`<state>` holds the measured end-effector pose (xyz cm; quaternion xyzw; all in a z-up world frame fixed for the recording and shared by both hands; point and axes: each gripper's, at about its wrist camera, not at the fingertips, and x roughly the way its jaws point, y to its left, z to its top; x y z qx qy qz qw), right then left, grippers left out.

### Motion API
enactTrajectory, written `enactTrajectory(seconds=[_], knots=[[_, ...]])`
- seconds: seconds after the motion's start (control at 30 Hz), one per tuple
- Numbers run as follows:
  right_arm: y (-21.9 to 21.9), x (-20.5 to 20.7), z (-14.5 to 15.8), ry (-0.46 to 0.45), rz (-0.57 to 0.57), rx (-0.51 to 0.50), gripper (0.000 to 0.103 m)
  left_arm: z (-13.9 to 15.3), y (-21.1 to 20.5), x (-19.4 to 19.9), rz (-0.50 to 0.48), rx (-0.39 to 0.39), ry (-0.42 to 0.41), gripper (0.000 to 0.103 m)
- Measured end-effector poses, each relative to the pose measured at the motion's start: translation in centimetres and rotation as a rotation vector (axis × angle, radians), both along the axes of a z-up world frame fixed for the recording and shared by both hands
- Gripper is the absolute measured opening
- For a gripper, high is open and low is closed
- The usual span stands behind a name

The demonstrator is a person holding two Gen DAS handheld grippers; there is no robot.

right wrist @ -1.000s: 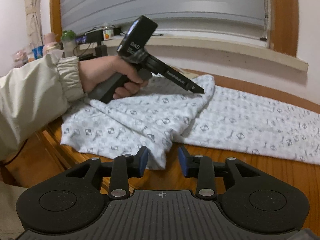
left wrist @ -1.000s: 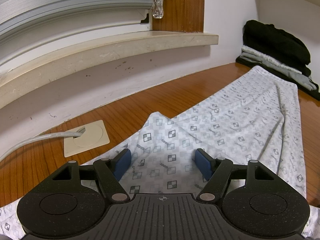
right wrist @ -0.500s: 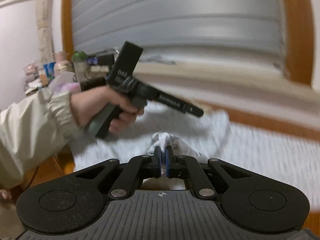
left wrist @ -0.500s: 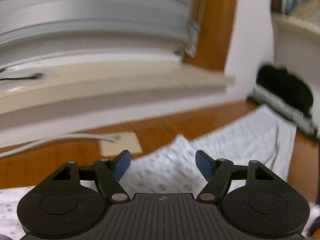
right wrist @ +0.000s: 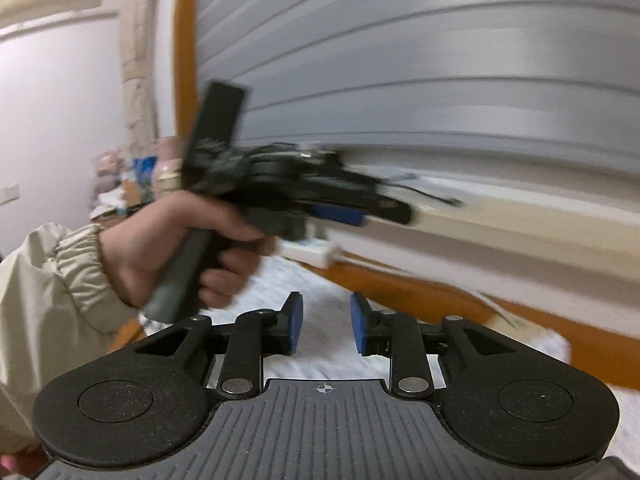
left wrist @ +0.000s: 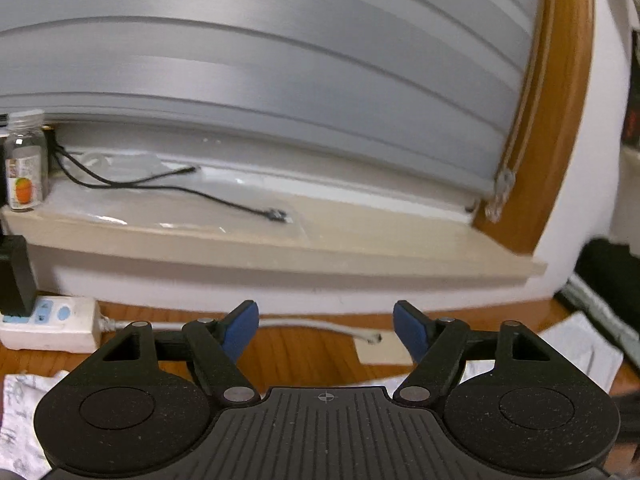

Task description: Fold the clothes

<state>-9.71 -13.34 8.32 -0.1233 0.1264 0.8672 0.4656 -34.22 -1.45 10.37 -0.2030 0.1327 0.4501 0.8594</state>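
With the left gripper (left wrist: 326, 330) held wide apart and empty and the right gripper (right wrist: 326, 326) opening with nothing between its pads, the white patterned cotton garment (right wrist: 328, 352) lay on the wooden table (left wrist: 304, 350), so a fresh grasp of its edge was judged necessary.

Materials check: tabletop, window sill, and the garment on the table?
Tabletop: looks like wood or wood veneer, glossy orange-brown with faint grain. Window sill: pale beige, smooth, stone-like slab, though laminate is possible. Garment: thin white printed fabric, soft and creased; the weave is too blurred to tell.
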Motion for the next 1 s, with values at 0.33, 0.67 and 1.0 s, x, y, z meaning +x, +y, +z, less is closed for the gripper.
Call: enactTrajectory(seconds=[0.33, 0.67, 1.0], knots=[[-3.9, 8.9, -4.1, -0.16, -0.165, -0.156, 0.023, -1.5, -2.6, 12.4, -0.259, 0.067, 0.218, 0.056], [-6.3, 7.6, -6.0, -0.158, -0.15, -0.193, 0.022, -6.5, -3.1, 18.7, -0.438, -0.004, 0.422, 0.02], [-11.5, 7.3, -7.4, -0.166, -0.166, -0.175, 0.021, -7.6, -2.5, 18.1, -0.402, 0.036, 0.462, 0.013]])
